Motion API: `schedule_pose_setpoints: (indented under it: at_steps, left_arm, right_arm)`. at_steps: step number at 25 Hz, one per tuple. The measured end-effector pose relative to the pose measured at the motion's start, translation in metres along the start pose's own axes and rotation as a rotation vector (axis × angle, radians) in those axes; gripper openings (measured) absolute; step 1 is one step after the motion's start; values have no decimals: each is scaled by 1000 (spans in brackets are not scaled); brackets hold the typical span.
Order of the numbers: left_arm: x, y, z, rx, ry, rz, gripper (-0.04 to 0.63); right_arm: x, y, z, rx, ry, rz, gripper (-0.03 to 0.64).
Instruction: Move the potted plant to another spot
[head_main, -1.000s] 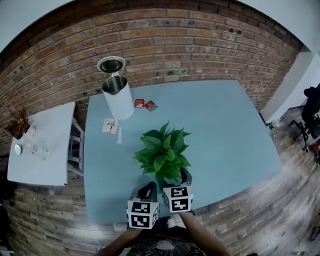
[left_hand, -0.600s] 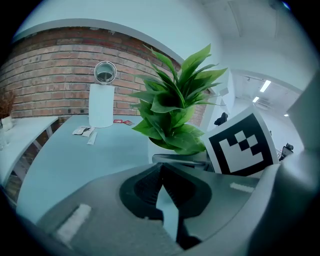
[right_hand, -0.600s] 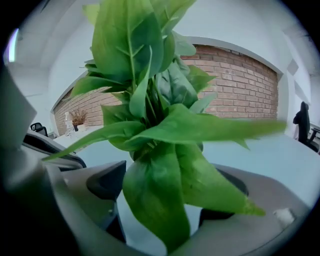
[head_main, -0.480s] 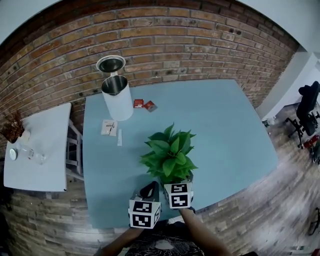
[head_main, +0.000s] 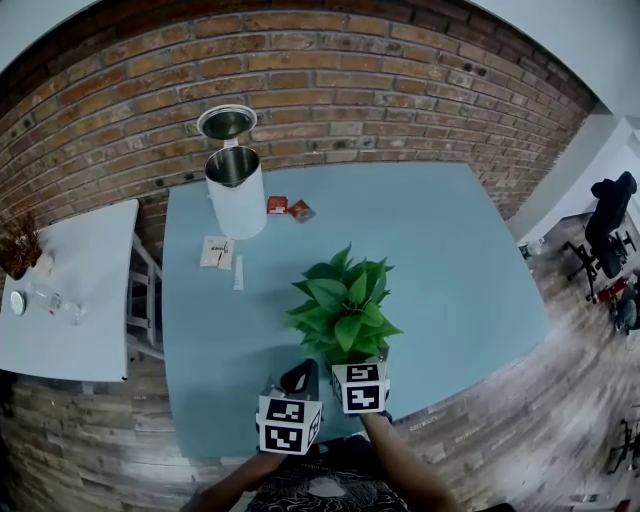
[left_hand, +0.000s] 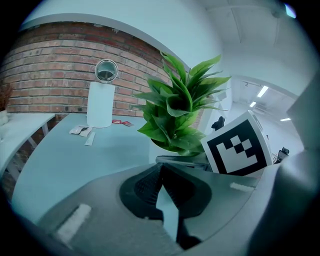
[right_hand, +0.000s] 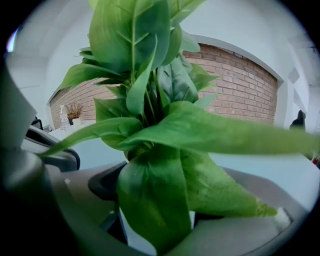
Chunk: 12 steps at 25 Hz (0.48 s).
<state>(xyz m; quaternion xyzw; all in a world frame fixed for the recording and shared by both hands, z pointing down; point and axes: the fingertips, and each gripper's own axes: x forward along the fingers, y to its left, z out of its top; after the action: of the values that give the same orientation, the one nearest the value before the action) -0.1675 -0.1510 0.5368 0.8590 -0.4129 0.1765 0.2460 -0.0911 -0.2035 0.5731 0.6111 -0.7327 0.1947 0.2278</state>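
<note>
Blue table (head_main: 440, 250) in my head view: the plant (head_main: 345, 305) stands near the front edge. Left gripper view: my left gripper (left_hand: 161, 172) is pinched closed, empty. Right gripper view: my right gripper (right_hand: 160, 200) is wide, has just been closing a little, leaves between its jaws.

A leafy potted plant (head_main: 345, 305) stands near the front edge of a pale blue tabletop (head_main: 450, 260). The right gripper (head_main: 360, 380) reaches in under its foliage, where its fingers, which have just been closing a little with the plant between them, are hidden. The left gripper (head_main: 300, 378) sits just beside it. Farther back stand a white canister (head_main: 238, 195) with its lid raised, two red packets (head_main: 288, 208) and paper sachets (head_main: 218, 252).
</note>
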Motion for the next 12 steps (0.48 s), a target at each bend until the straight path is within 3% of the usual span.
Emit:
schedule_pose_setpoints:
  at_steps: [12]
  left_arm:
    - [2,-4,3,-11,-2,58,0]
  right_arm:
    - [-1,-3,1,-46,3,59,414]
